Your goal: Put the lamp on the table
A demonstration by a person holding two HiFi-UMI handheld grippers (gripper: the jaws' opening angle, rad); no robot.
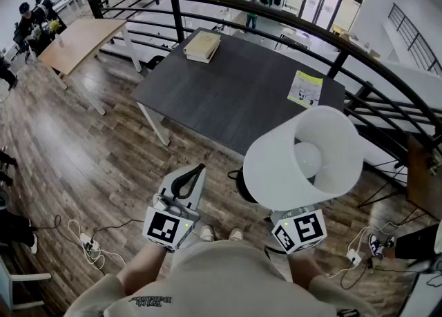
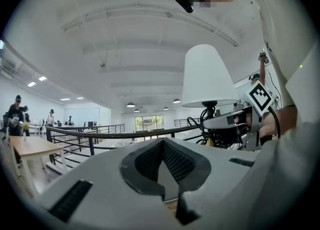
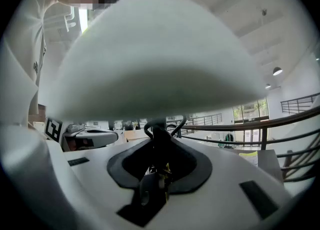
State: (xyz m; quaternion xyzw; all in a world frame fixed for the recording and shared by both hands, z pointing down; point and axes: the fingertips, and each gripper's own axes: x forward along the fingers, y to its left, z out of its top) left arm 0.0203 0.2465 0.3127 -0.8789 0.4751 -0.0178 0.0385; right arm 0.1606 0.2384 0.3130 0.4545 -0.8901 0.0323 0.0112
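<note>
A lamp with a white shade (image 1: 304, 160) and a dark base (image 1: 242, 186) hangs above the wooden floor, short of the dark grey table (image 1: 235, 94). My right gripper (image 3: 157, 161) is shut on the lamp's black stem (image 3: 159, 139), just under the shade (image 3: 150, 58). In the head view the shade hides its jaws and only the marker cube (image 1: 298, 231) shows. My left gripper (image 1: 188, 181) is held level to the left of the lamp, shut with nothing in it. In the left gripper view the pads (image 2: 163, 144) meet at the tip, and the lamp (image 2: 207, 76) stands to the right.
A stack of books (image 1: 202, 46) lies at the table's far end and a yellow leaflet (image 1: 305, 89) at its right edge. A black curved railing (image 1: 276, 12) runs behind the table. A wooden table (image 1: 76, 43) stands far left, with people beyond. Cables (image 1: 86, 243) lie on the floor.
</note>
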